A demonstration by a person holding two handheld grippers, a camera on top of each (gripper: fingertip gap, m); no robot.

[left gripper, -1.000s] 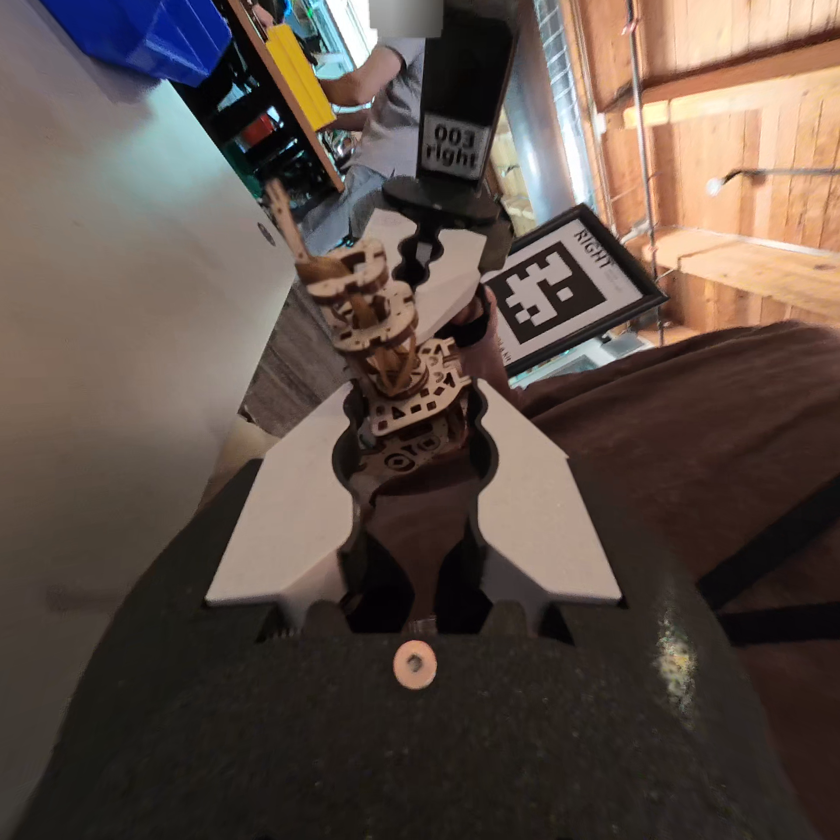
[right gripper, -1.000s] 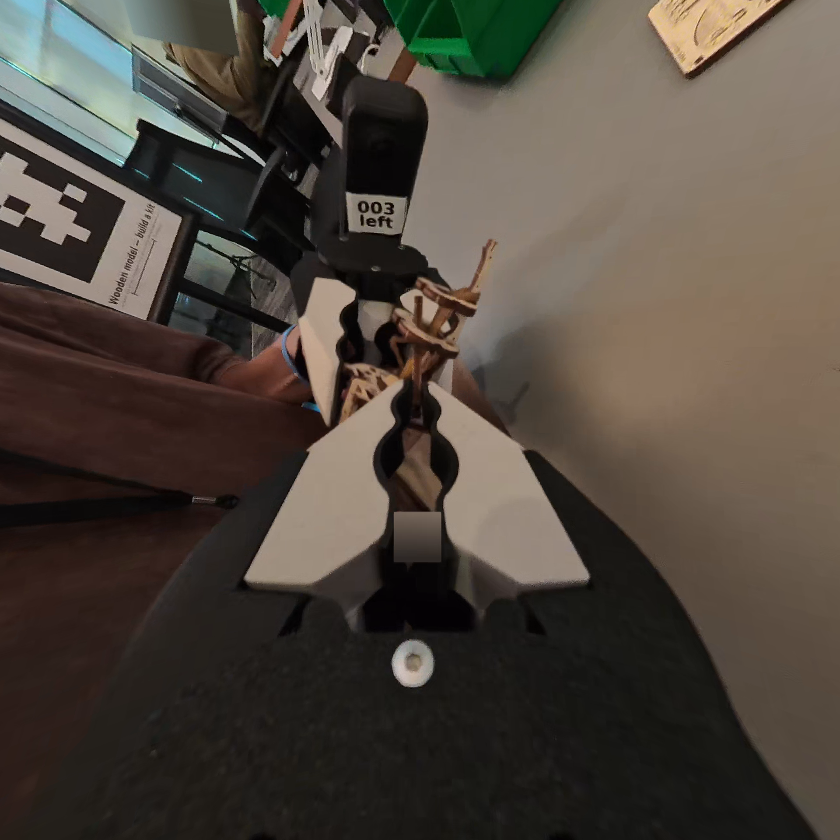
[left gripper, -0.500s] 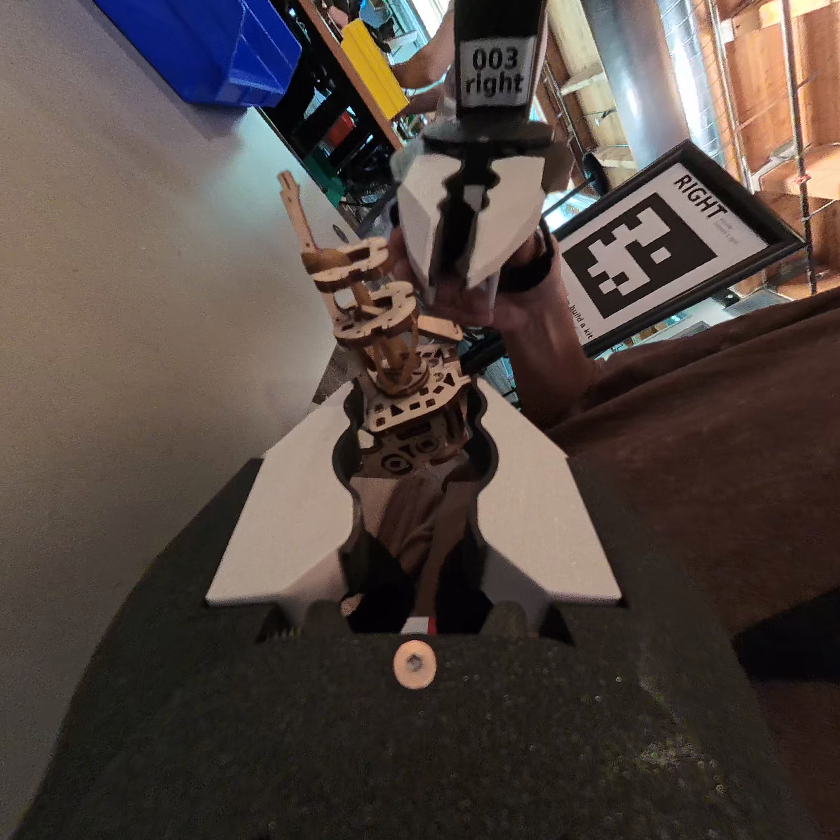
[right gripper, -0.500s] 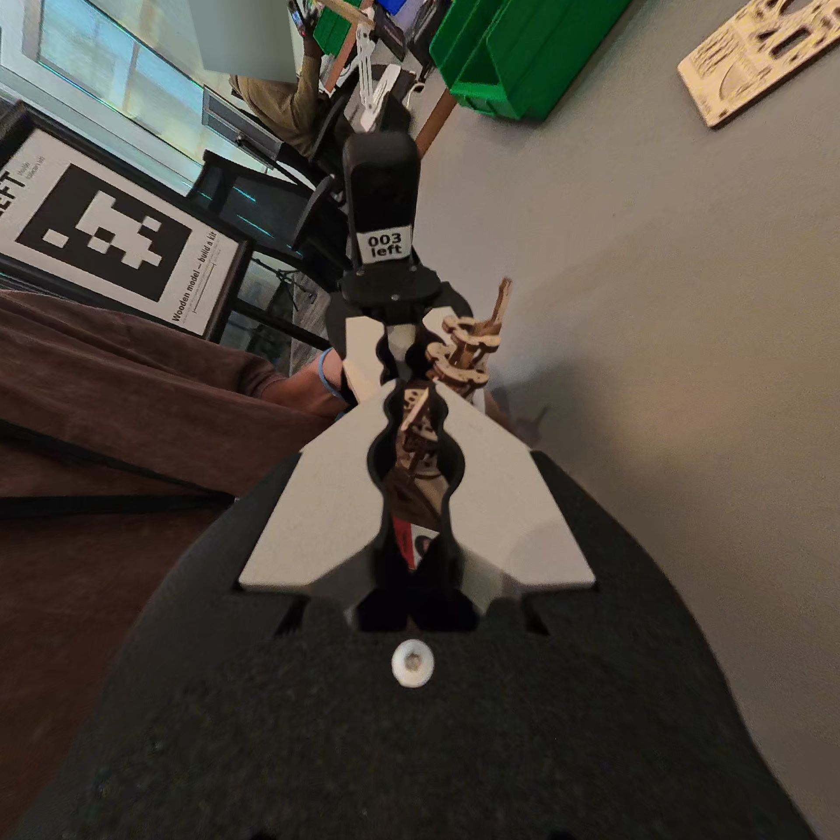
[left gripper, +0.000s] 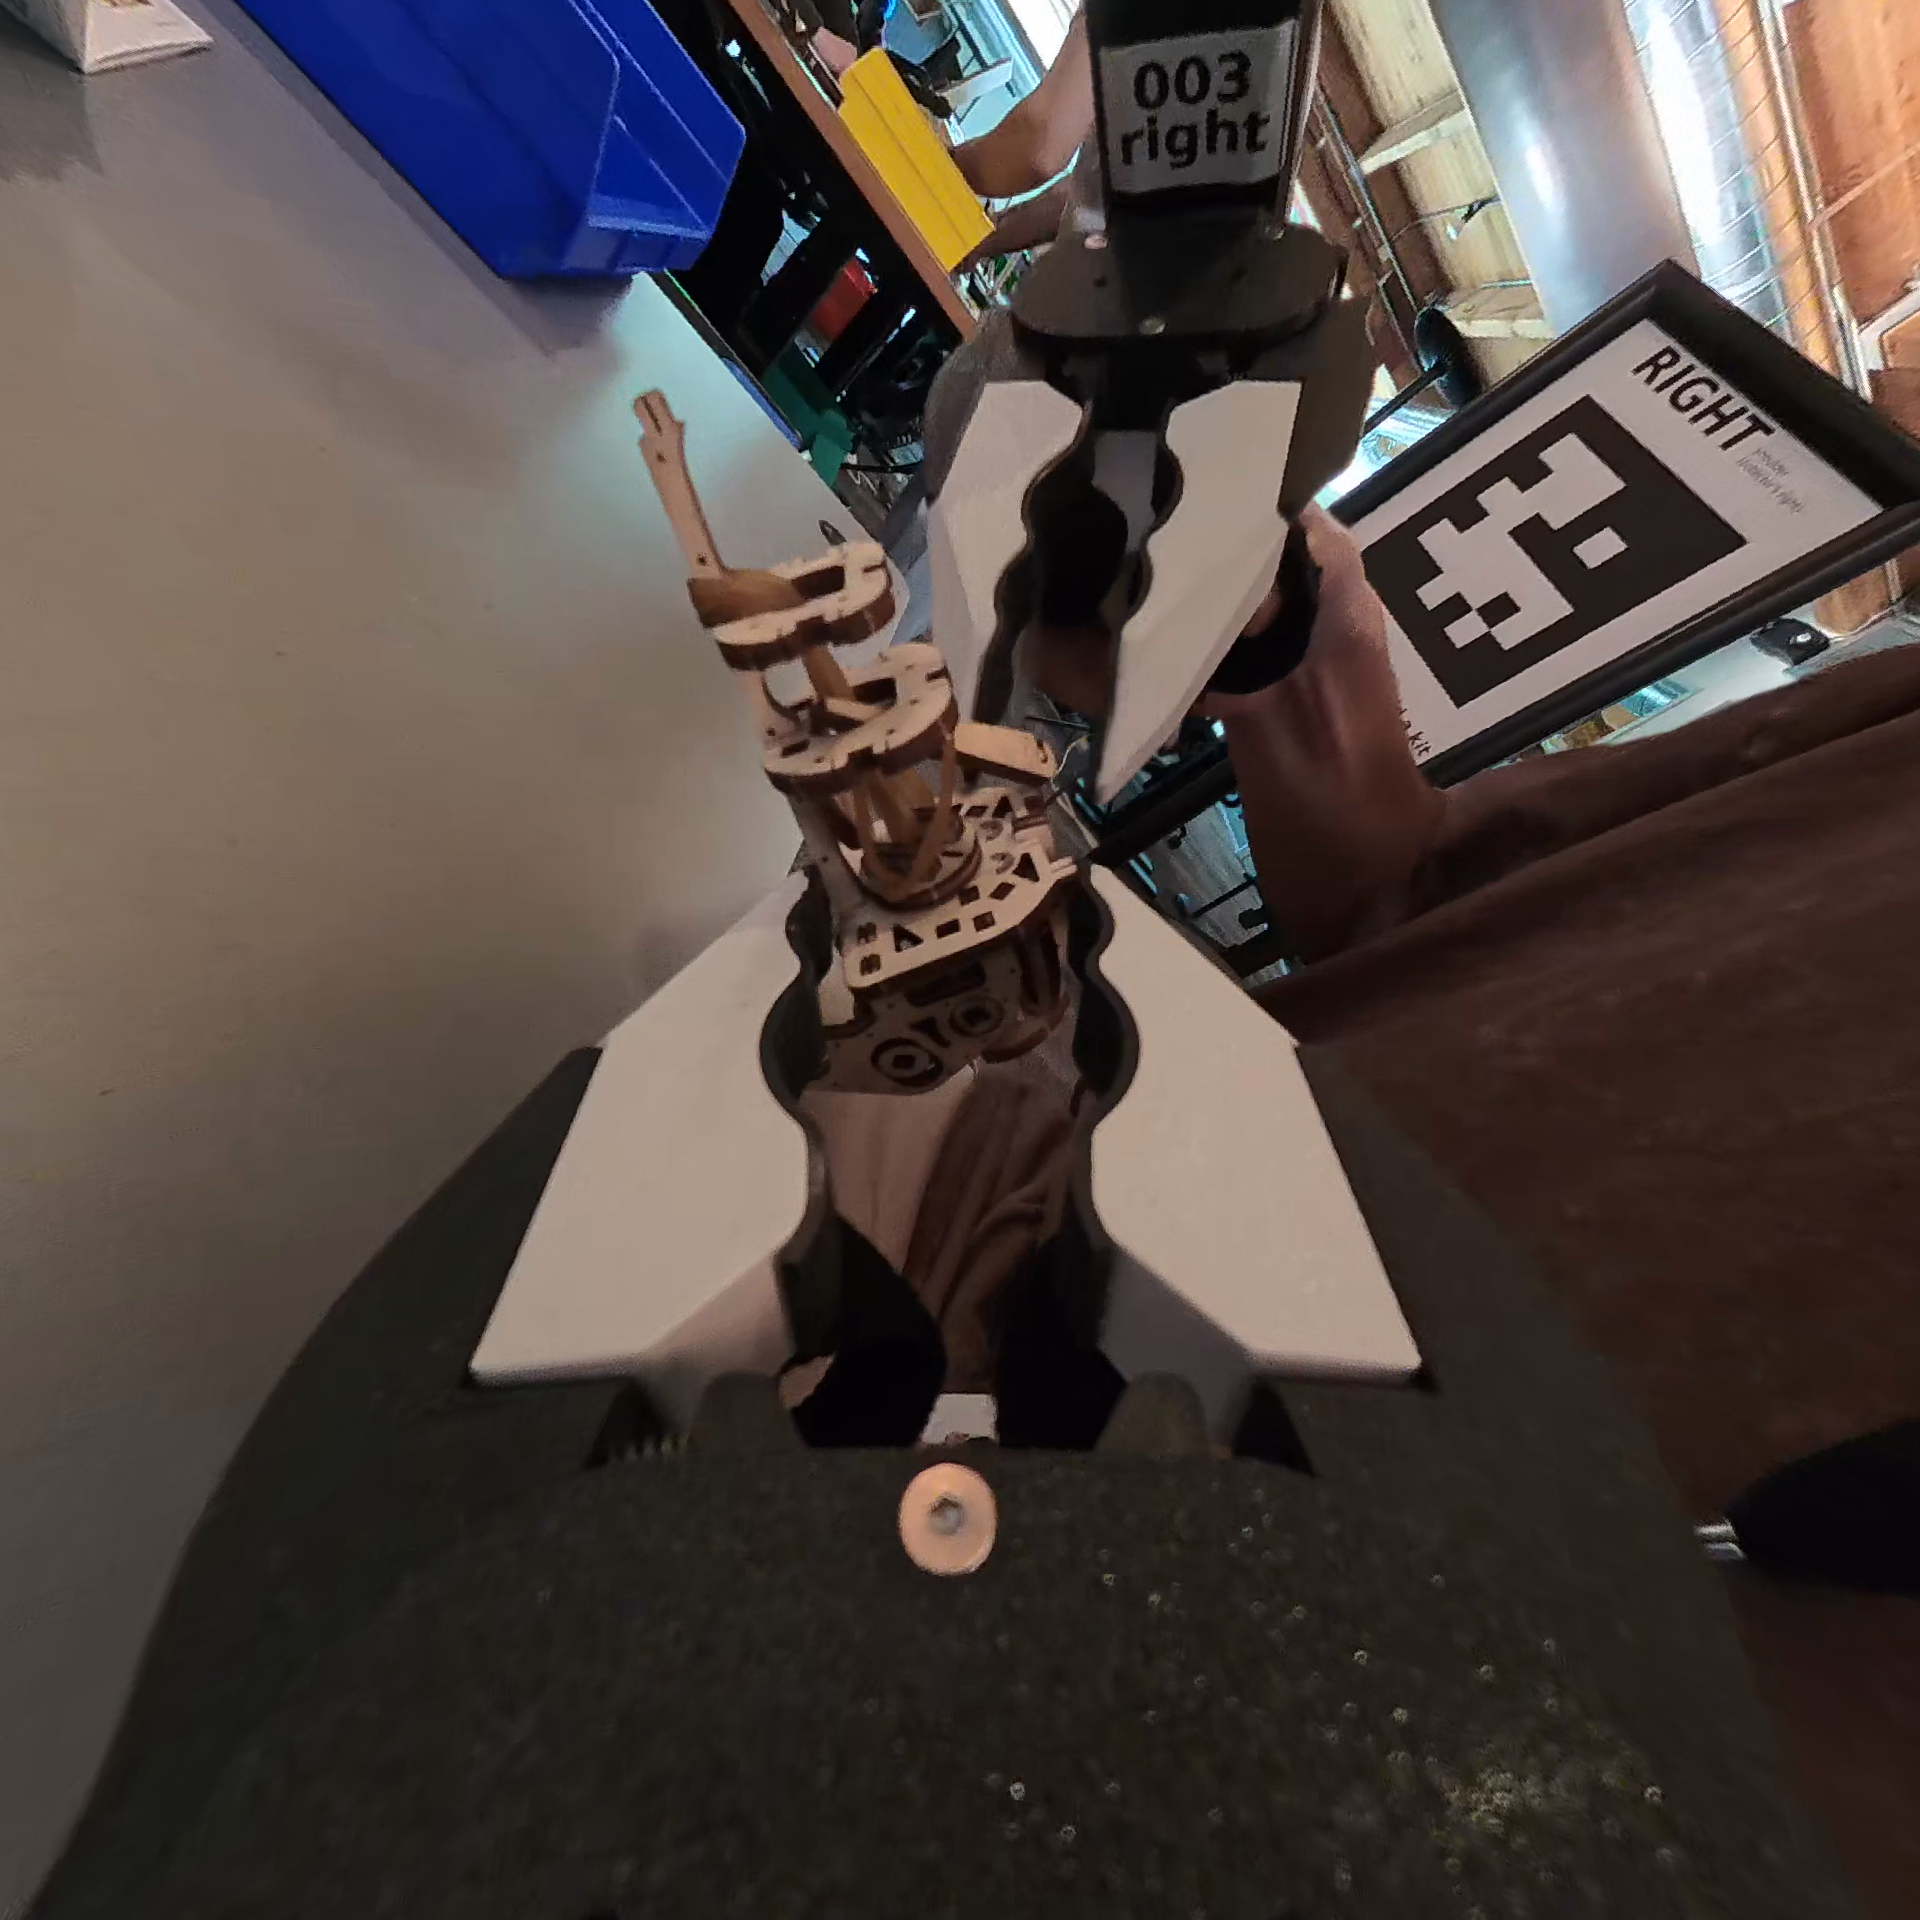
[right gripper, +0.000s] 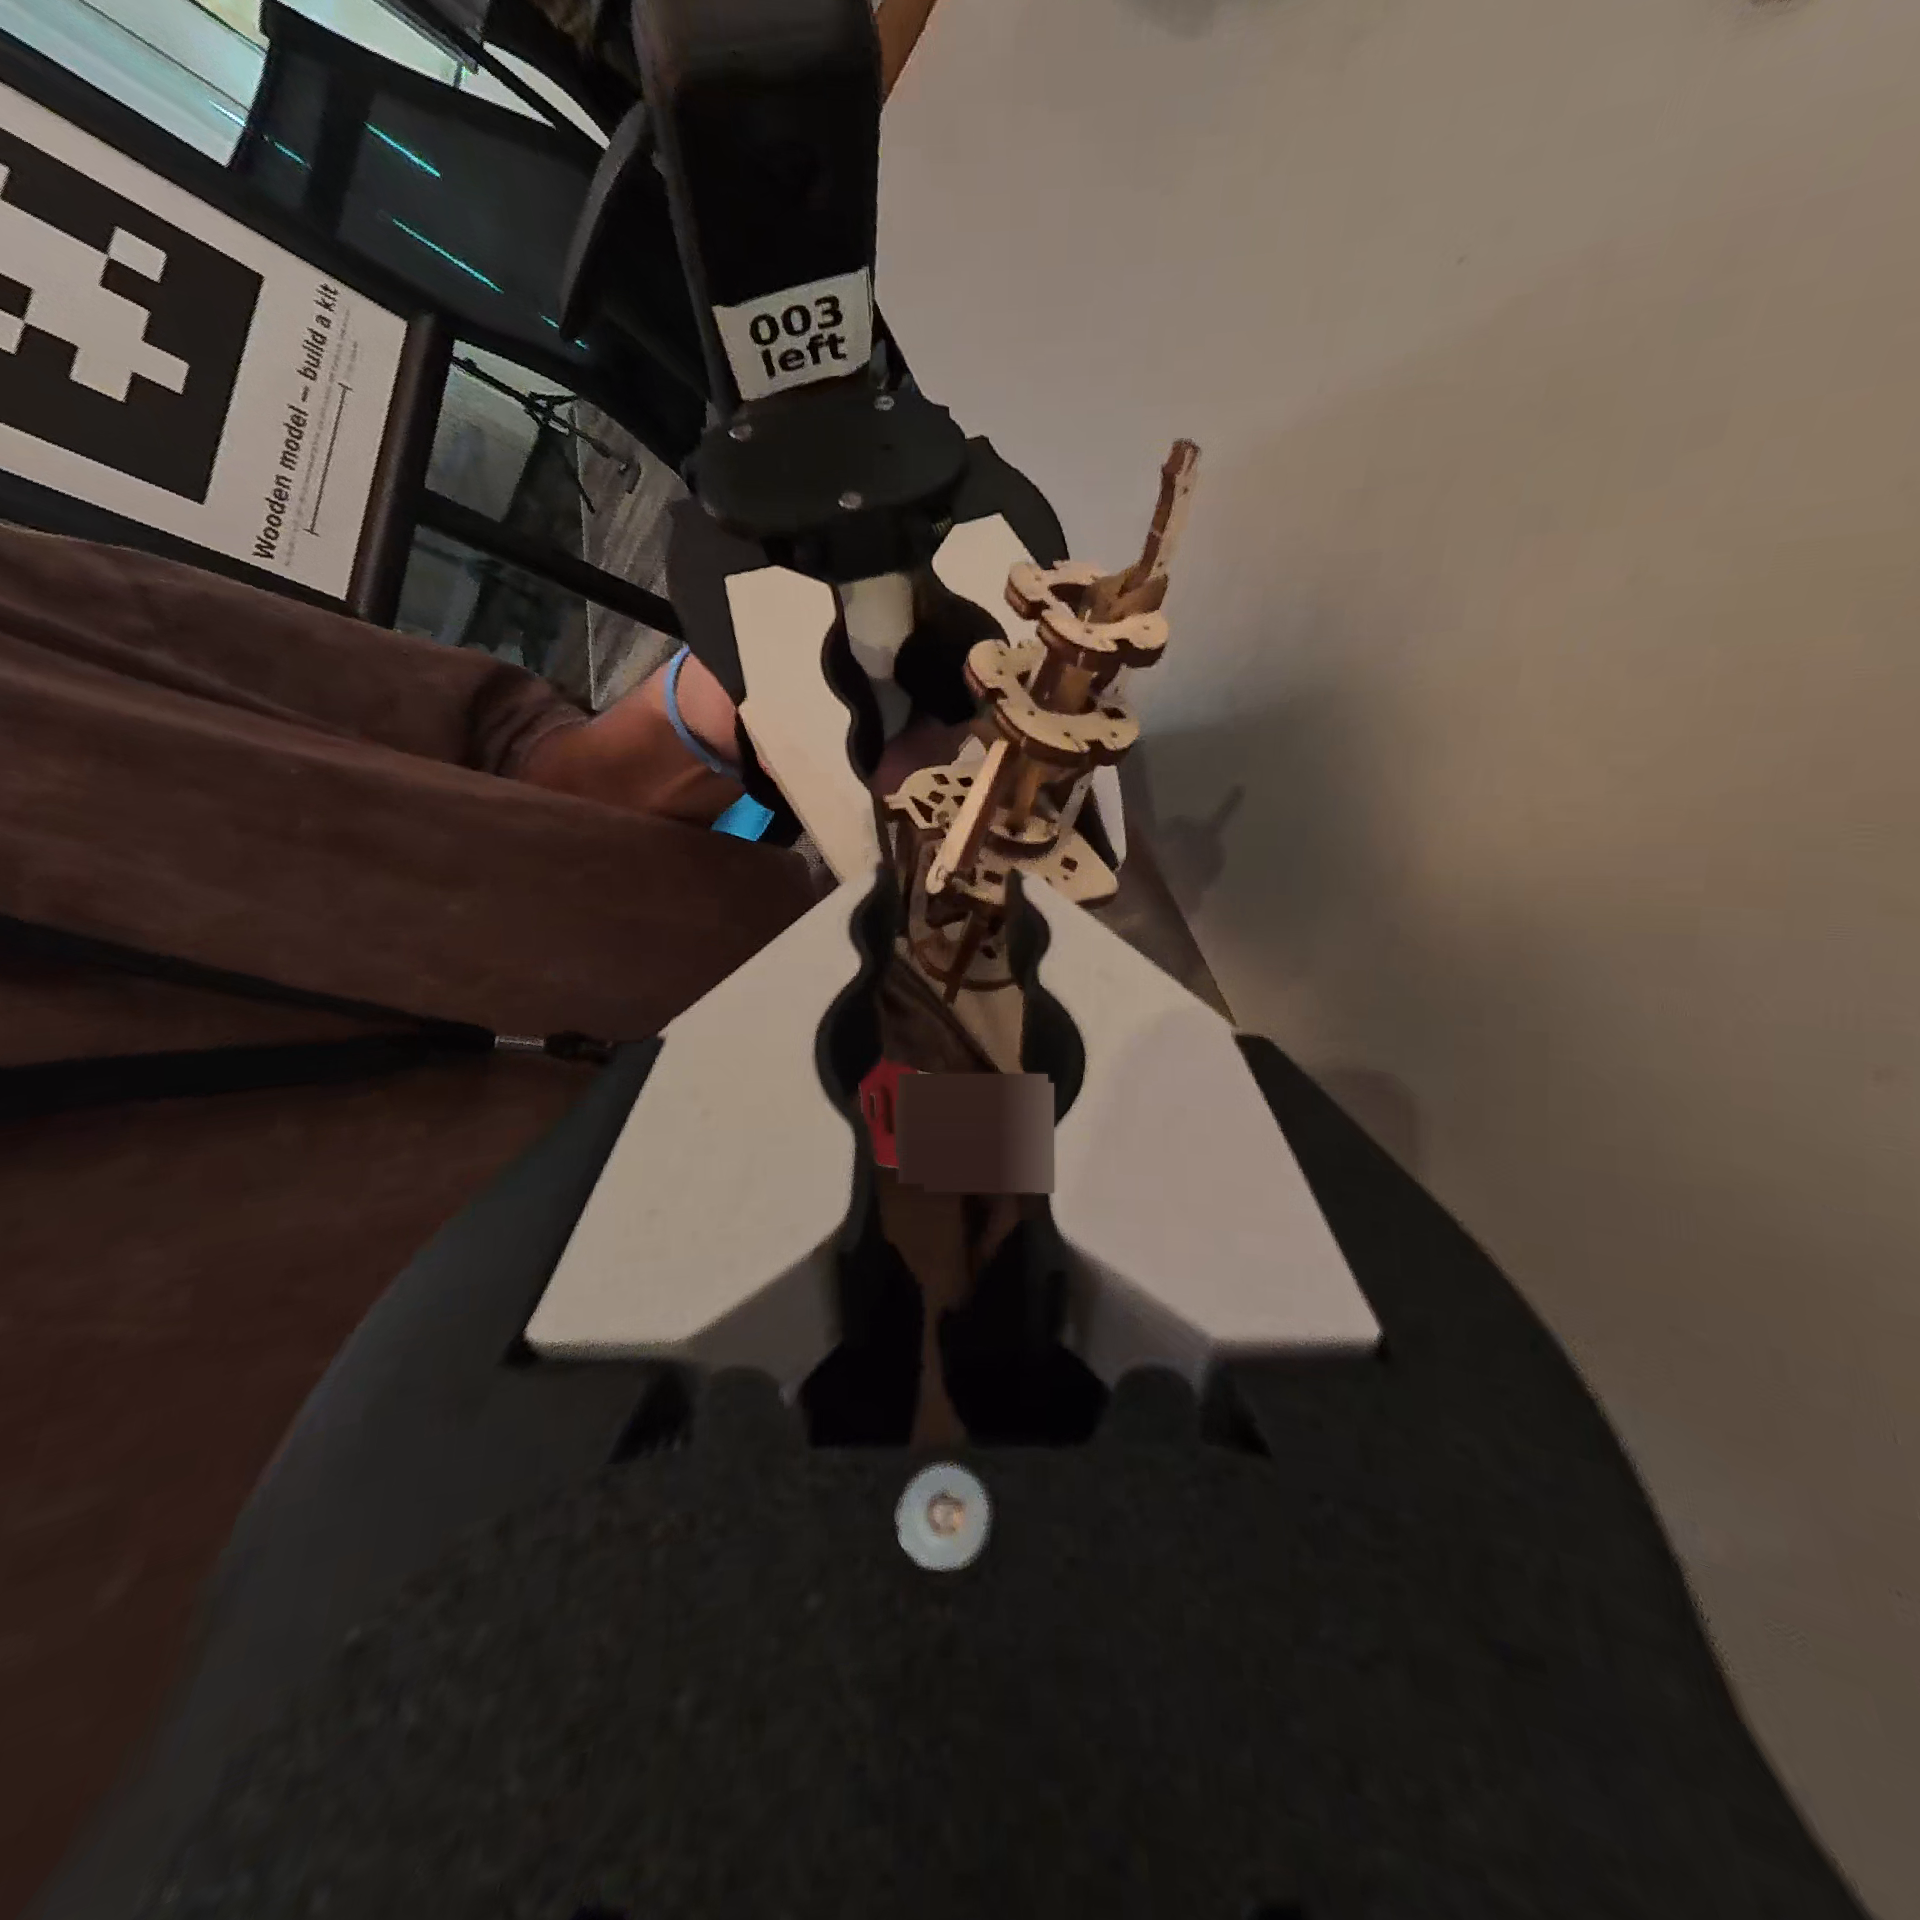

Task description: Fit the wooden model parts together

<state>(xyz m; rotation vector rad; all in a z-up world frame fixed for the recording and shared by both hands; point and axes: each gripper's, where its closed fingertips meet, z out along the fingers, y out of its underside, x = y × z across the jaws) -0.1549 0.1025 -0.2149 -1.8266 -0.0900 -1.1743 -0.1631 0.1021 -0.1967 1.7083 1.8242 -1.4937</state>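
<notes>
The wooden model (left gripper: 935, 925) is a flat cut-out plate with a stack of small discs and a thin stick rising from it. My left gripper (left gripper: 940, 904) is shut on the plate and holds it above the grey table (left gripper: 260, 727). My right gripper (left gripper: 1049, 748) faces it from the other side, its tips just beside the plate's far edge. In the right wrist view my right gripper (right gripper: 951, 883) stands narrowly open, with the model (right gripper: 1049, 717) just past its tips and nothing clearly pinched. The left gripper (right gripper: 987, 831) shows behind the model there.
A blue bin (left gripper: 540, 135) and a yellow bin (left gripper: 914, 156) stand at the table's far end. A framed black-and-white marker sign (left gripper: 1558, 551) stands behind; another shows in the right wrist view (right gripper: 156, 343). A brown sleeve (left gripper: 1610, 1039) fills one side. Left and right tips are no more than a few centimetres apart.
My right gripper drew back from the model, then came close to it again, and its jaws widened a little. My left gripper kept hold of the model.
</notes>
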